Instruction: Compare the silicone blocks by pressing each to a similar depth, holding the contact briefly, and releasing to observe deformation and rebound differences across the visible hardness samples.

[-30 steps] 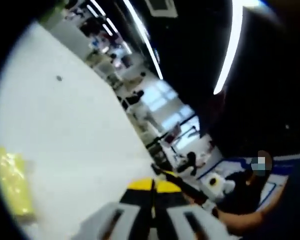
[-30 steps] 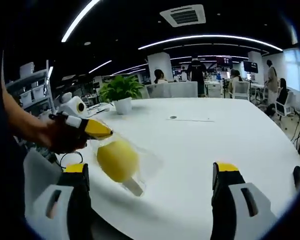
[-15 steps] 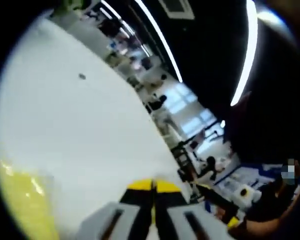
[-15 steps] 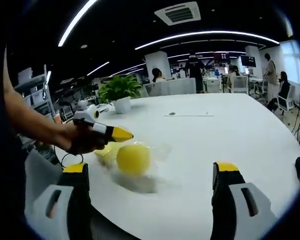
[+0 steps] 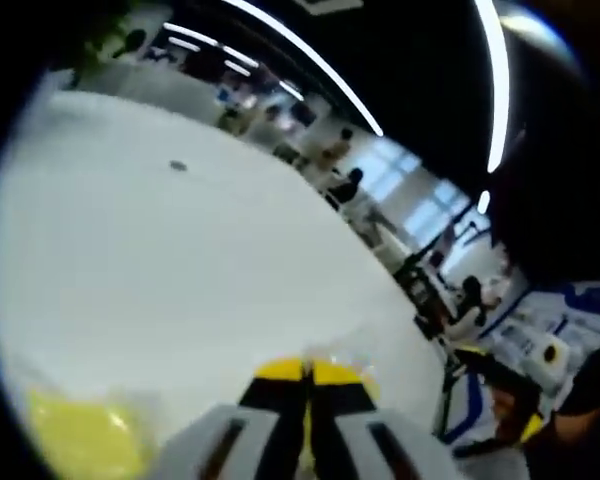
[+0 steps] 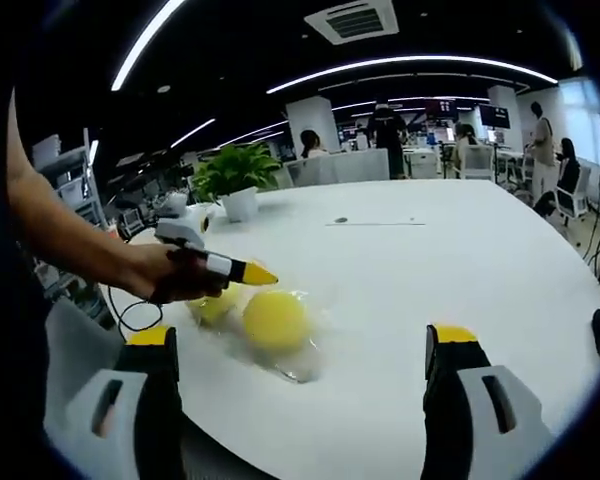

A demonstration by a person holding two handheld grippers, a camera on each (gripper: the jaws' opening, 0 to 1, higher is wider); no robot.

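A round yellow silicone sample [image 6: 275, 318] in clear plastic wrap lies on the white table [image 6: 460, 260]. A second yellow piece [image 6: 212, 303] sits just left of it, partly under a person's hand [image 6: 165, 280]. That hand holds my left gripper [image 6: 255, 272], whose yellow tips are shut and hover just above the round sample's upper left. From the left gripper view, its jaws [image 5: 308, 372] are pressed together, with a blurred yellow sample [image 5: 75, 440] at the lower left. My right gripper [image 6: 300, 338] stands open, jaws wide apart, short of the sample.
A potted plant [image 6: 235, 180] stands at the table's far left. A thin cable [image 6: 130, 315] loops off the left edge. A small dark mark [image 6: 340, 220] lies mid-table. People sit at desks [image 6: 390, 150] in the background.
The wrapped round sample went from tilted in the air beside the left gripper to lying on the table. The left gripper shifted right and lower, staying shut. The right gripper stayed open.
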